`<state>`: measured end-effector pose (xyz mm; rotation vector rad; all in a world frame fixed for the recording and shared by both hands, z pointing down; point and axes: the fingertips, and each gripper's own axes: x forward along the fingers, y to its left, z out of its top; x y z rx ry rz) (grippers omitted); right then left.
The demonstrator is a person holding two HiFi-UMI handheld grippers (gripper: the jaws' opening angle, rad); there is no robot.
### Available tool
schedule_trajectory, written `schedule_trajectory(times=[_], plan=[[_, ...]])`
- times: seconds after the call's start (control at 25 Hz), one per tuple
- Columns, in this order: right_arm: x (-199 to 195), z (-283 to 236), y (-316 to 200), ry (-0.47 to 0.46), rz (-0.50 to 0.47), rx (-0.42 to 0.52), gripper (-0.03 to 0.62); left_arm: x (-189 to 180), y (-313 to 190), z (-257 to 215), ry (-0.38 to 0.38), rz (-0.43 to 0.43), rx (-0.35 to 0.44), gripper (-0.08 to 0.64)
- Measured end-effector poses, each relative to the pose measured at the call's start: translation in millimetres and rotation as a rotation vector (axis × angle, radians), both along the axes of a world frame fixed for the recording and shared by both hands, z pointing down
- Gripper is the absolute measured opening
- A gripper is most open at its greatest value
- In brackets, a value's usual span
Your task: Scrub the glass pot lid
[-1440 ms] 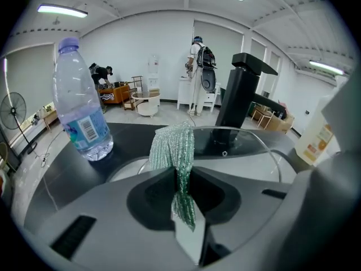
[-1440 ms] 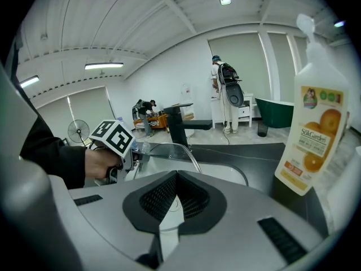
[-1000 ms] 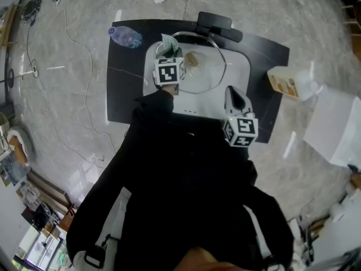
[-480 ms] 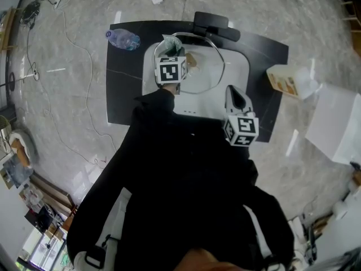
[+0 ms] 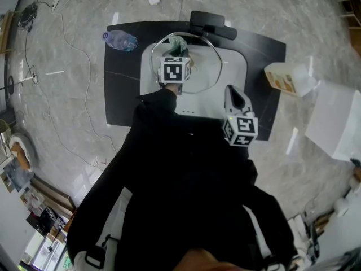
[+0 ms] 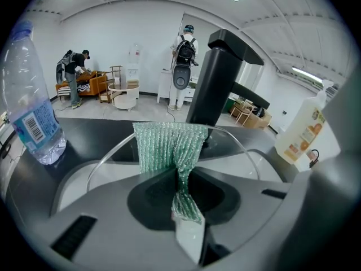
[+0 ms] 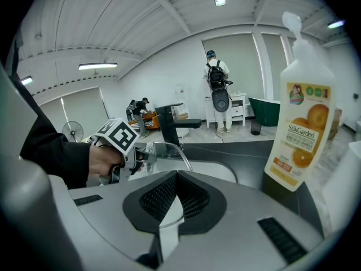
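The left tongs (image 5: 176,52) were clamped shut on a green scrubbing cloth (image 5: 178,42), whose free end fanned out beyond the tips. In the left gripper view the cloth (image 6: 168,144) lay against the far part of the glass pot lid (image 6: 237,145), just in front of the black faucet (image 6: 221,75).

The glass pot lid (image 5: 206,61) stood over the white sink (image 5: 240,61), its metal rim arcing up above the basin rather than lying flat. The right tongs (image 5: 233,95) met it at its near right edge. In the right gripper view the right tongs (image 7: 171,201) were closed on that rim, with the lid (image 7: 180,156) running away from them toward the left tongs (image 7: 141,156) and the hand (image 7: 104,161) holding them.

The sink was set in a dark counter (image 5: 121,89), with the faucet (image 5: 211,24) at its far edge. A clear water bottle (image 5: 118,39) lay on the counter to the far left of the sink. A soap bottle (image 5: 284,78) with an orange label stood to the right, well apart from the lid.
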<state>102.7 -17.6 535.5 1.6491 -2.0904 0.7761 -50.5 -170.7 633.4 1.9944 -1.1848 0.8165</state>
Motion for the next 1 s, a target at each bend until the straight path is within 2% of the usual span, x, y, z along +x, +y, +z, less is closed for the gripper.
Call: schedule_trajectory(times=[0.24,1.0], plan=[[5,0,2,0.011,0.012,-0.003,0.002,11,7,6,-0.008,0.031,-0.022,0.060],[11,4,8,0.006,0.033,-0.008,0.002,57,21,1,0.063,0.119,-0.049,0.060]])
